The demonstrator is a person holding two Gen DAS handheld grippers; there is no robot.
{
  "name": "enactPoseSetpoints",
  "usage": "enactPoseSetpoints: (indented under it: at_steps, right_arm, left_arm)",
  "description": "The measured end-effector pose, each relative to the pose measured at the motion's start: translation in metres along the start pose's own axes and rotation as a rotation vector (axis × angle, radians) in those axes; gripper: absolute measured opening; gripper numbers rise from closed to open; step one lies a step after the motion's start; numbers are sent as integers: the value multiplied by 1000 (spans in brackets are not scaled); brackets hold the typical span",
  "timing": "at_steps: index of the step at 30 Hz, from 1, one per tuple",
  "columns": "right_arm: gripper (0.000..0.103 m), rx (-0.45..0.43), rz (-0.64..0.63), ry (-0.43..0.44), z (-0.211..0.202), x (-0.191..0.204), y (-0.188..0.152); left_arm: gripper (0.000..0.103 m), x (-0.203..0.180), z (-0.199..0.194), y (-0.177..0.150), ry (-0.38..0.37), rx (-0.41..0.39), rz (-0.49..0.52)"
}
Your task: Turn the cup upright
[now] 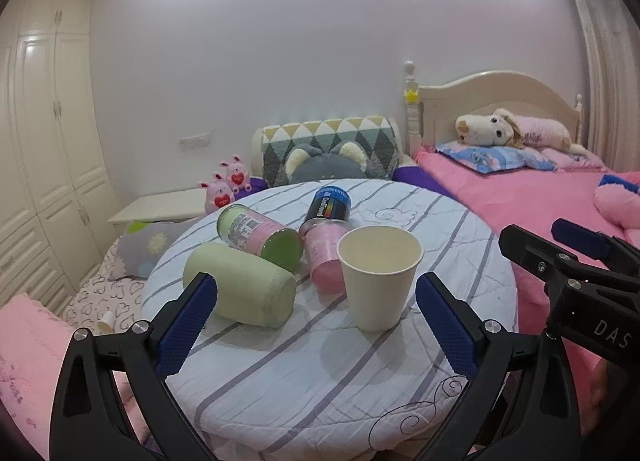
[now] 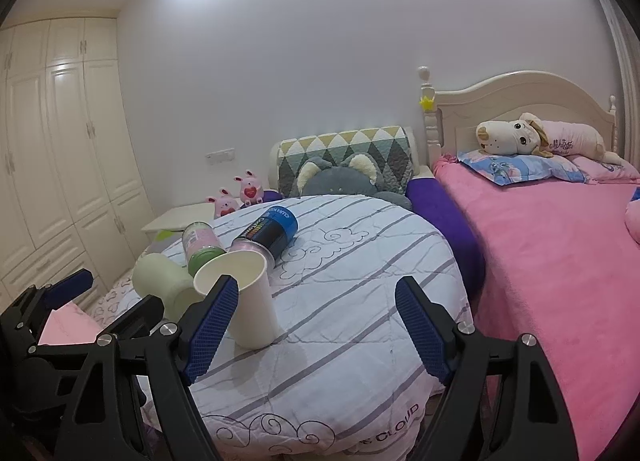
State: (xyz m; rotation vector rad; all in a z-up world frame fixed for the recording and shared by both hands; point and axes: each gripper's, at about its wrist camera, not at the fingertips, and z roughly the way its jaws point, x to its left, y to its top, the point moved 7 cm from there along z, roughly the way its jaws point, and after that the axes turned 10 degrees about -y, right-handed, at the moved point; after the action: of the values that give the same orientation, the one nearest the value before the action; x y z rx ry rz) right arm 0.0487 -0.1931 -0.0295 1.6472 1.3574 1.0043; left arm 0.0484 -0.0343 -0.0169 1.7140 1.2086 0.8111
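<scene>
Striped round table point(image 1: 320, 381) is bearing an upright paper cup point(image 1: 380, 277).
Both my left gripper point(image 1: 316, 325) and right gripper point(image 2: 316, 329) are gaping wide, gripping nothing.

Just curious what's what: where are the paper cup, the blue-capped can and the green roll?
paper cup point(image 1: 378, 293), left wrist view, outer wall.
blue-capped can point(image 2: 276, 230), right wrist view, dark label.
green roll point(image 1: 240, 285), left wrist view, side.

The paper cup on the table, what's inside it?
The paper cup stands upright, mouth up. The left wrist view shows only bare cream inner wall, nothing in it. The very bottom is hidden by the near rim, so that part cannot be checked.
</scene>
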Motion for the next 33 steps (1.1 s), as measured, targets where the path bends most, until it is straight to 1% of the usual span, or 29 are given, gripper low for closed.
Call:
enactPoseSetpoints:
  at_steps: [3, 9, 13, 16, 25, 30, 33]
  right_arm:
    - [82, 3, 12, 7, 2, -1, -3]
    - [82, 31, 3, -15, 11, -2, -10]
    - [82, 43, 3, -8, 14, -1, -12]
    - [82, 41, -10, -11, 14, 2, -13]
    - [82, 26, -19, -10, 11, 6, -10]
    - [82, 22, -16, -14, 11, 5, -9]
    - [82, 34, -18, -16, 11, 5, -11]
  left_arm:
    - [102, 3, 1, -5, -14, -12, -27]
    - [102, 13, 6, -14, 14, -8, -69]
    - [102, 20, 11, -19, 13, 10, -95]
    - [102, 23, 12, -20, 7, 8, -112]
    - [102, 27, 14, -18, 7, 1, -116]
    - [102, 26, 15, -19, 5, 12, -106]
    - [102, 25, 14, -18, 3, 10, -104]
